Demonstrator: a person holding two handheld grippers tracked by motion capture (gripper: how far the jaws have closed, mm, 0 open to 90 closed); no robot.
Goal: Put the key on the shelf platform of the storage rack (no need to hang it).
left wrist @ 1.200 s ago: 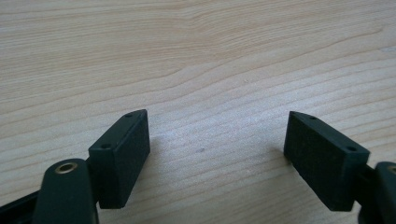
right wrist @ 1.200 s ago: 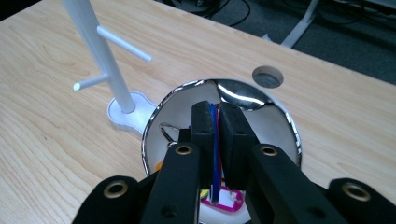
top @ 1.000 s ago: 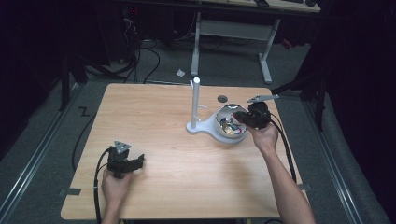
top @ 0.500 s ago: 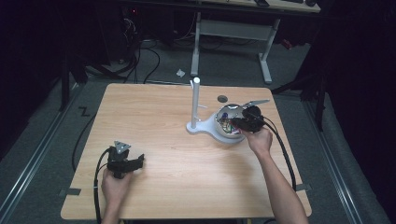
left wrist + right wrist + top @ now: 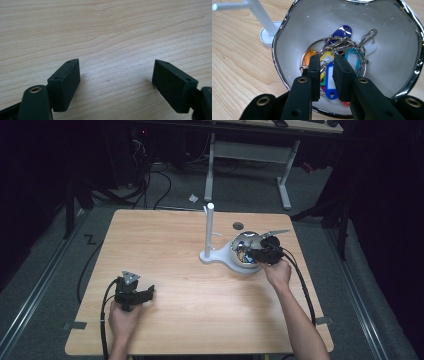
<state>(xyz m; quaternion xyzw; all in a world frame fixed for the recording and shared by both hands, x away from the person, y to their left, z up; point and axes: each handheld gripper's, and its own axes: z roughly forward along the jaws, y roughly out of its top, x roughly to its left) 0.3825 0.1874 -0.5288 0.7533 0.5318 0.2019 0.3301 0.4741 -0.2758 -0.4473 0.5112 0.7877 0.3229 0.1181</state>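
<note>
A shiny metal bowl (image 5: 236, 246) (image 5: 277, 62) on the table holds several coloured key tags on wire rings: a light blue tag (image 5: 329, 86), a dark blue one (image 5: 343, 30), an orange one (image 5: 309, 57) and a teal one (image 5: 353, 62). My right gripper (image 5: 252, 254) (image 5: 327, 57) reaches down into the bowl. Its jaws stand a narrow gap apart, pinched on the light blue tag. My left gripper (image 5: 149, 293) (image 5: 116, 72) rests open on the bare wood at the front left, with nothing between its jaws.
A white stand with an upright post (image 5: 210, 227) (image 5: 260, 12) sits just left of the bowl, its base touching it. A small dark round spot (image 5: 238, 225) lies behind the bowl. A thin silver piece (image 5: 274, 232) juts out near the bowl's far right rim.
My right gripper has moved left and down, from the bowl's right rim into the bowl. The left gripper has stayed still.
</note>
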